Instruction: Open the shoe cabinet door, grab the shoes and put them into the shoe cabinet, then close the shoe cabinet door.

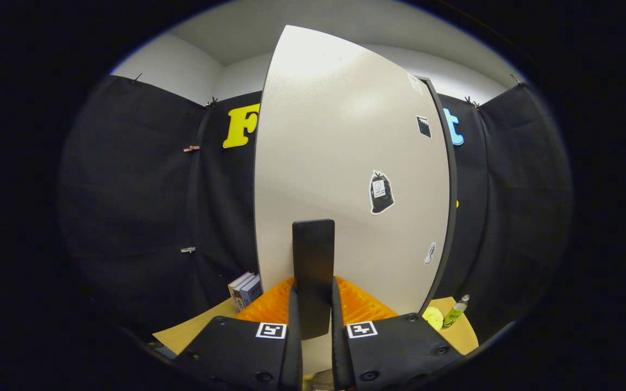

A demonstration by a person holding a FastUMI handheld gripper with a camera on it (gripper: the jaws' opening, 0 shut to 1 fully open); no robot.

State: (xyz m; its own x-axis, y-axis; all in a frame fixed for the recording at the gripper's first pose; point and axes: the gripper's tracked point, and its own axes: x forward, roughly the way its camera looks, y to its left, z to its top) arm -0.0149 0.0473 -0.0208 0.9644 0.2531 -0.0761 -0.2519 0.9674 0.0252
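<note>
The pale shoe cabinet door (335, 163) stands tall right in front of me, with a few stickers on its face and a dark strip down its right side. A dark flat handle (313, 255) sticks out from the door's lower part. My gripper (313, 288) is shut on this handle, with one finger (293, 326) pressed on each side of it. How far the door is swung I cannot tell.
An orange ribbed object (364, 307) lies at the door's foot, on both sides of the handle. On the tan surface (193, 328), a small stack of books (245, 289) stands to the left; a green bottle (455, 312) and a yellow item (432, 317) stand to the right.
</note>
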